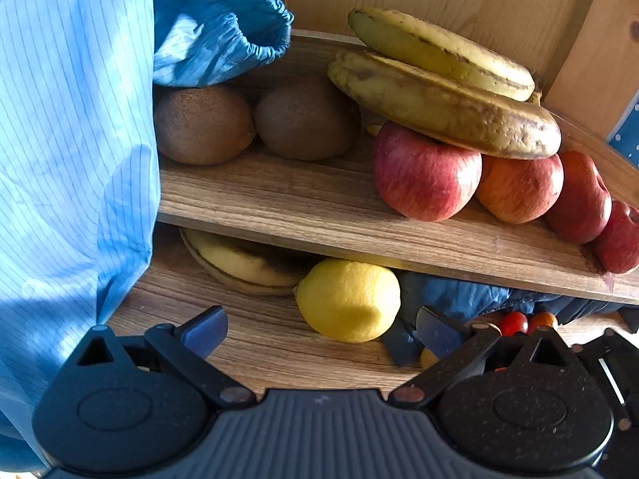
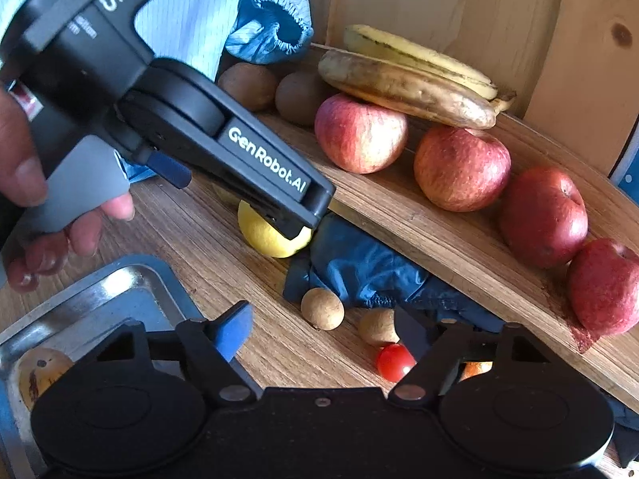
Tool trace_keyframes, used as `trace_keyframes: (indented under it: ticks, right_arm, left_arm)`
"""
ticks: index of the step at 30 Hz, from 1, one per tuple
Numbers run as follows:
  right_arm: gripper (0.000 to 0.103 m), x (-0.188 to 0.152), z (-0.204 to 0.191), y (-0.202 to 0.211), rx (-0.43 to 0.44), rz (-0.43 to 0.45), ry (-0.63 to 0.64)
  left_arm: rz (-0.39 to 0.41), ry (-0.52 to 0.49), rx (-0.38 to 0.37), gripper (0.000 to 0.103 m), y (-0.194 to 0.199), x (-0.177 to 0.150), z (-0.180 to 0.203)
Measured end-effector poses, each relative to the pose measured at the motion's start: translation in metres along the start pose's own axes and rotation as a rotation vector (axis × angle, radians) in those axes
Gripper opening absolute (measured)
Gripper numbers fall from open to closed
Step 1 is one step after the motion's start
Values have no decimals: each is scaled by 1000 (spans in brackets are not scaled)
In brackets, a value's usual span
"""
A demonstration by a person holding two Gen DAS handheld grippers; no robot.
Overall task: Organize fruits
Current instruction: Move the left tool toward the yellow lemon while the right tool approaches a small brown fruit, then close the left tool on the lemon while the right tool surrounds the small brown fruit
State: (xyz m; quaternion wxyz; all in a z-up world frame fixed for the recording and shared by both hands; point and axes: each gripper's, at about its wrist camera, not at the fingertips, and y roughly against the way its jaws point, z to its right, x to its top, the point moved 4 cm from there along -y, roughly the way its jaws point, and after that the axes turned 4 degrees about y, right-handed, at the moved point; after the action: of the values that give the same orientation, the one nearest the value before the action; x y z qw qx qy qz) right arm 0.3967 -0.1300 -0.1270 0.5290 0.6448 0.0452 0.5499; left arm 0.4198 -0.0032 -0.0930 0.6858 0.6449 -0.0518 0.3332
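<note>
A yellow lemon (image 1: 347, 299) lies on the lower wooden board (image 1: 247, 343), just ahead of my open left gripper (image 1: 319, 330) and between its blue pads without touching them. The right wrist view shows the same lemon (image 2: 265, 237) half hidden under the left gripper's black body (image 2: 239, 151). My right gripper (image 2: 323, 333) is open and empty. It hovers over two tan round fruits (image 2: 322, 308) and a red cherry tomato (image 2: 395, 361). On the upper shelf (image 1: 319, 215) sit two kiwis (image 1: 203, 123), two bananas (image 1: 439, 107) and several red apples (image 1: 425, 171).
Another banana (image 1: 243, 263) lies under the shelf. A dark blue cloth (image 2: 359, 267) is bunched beside the lemon. A metal tray (image 2: 120, 279) at lower left holds one spotted fruit (image 2: 40, 371). A light blue striped sleeve (image 1: 72, 139) fills the left. A hand (image 2: 24, 183) grips the left gripper's handle.
</note>
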Motion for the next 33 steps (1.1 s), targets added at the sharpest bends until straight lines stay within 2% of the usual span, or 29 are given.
trace_keyframes:
  ticks: [5,11,16,20,26,33]
  right_arm:
    - [60,-1,-1,-4,9,-3,22]
    - [46,-1,-4,-12,21,-24,43]
    - [44,1,-5,-18,29,-33,41]
    - [41,2,-4,-21,31,-42,35]
    - [36,0,-3,-26,28,-50,29]
    - [30,-2,-1,-34,21,-69,23]
  left_arm:
    - [-1,28,-27,102,-3,0,-8]
    - [0,49,-34,97,-6,7,-13]
    - [-9,60,-40,89,-9,13,-13]
    - [-20,85,-53,77,-13,13,-12]
    - [-33,92,-55,69,-21,16,-10]
    - [-44,90,-51,64,-28,14,6]
